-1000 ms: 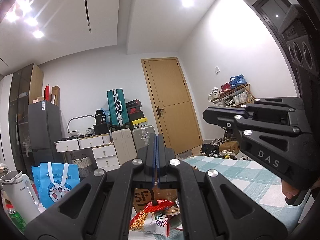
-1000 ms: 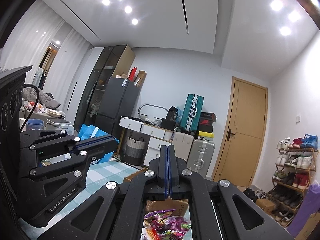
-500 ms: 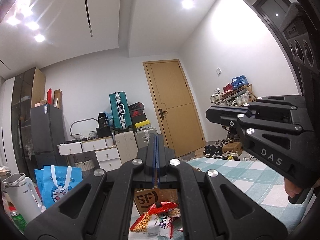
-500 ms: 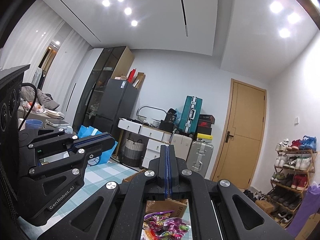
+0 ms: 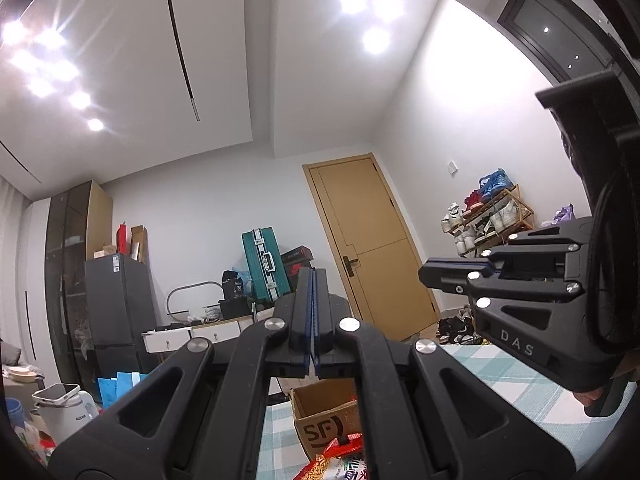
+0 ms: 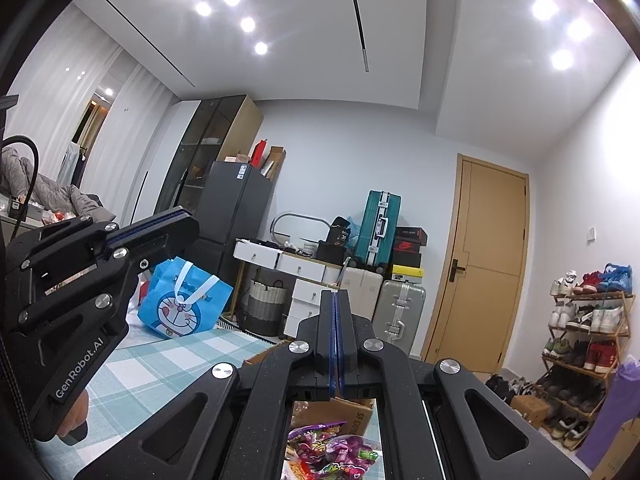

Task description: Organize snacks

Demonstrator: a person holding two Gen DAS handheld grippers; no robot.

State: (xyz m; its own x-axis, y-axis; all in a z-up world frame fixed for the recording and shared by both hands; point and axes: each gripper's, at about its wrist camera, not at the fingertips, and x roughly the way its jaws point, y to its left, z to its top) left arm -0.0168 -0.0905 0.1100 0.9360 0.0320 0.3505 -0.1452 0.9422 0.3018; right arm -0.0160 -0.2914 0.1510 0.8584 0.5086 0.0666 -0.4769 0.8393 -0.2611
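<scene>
My left gripper (image 5: 312, 276) is shut with nothing between its blue pads, tilted up above a brown cardboard box (image 5: 320, 420) on the checked tablecloth (image 5: 500, 376). Red and orange snack bags (image 5: 340, 462) lie in front of the box, half hidden under the gripper. My right gripper (image 6: 335, 296) is shut and empty too, level, over purple snack bags (image 6: 332, 452) and the same cardboard box (image 6: 352, 406). Each gripper shows in the other's view: the right gripper (image 5: 430, 274) at right, the left gripper (image 6: 188, 220) at left.
A blue cartoon bag (image 6: 184, 304) stands at the table's far left edge. A white kettle (image 5: 60, 408) is at lower left. Behind the table are suitcases (image 6: 378, 228), white drawers (image 6: 288, 264), a dark fridge (image 6: 232, 200), a wooden door (image 6: 480, 264) and a shoe rack (image 6: 588, 328).
The left gripper has tipped upward and shifted, so the box and snacks sit lower in its view and the right gripper looks farther right. The right gripper kept still.
</scene>
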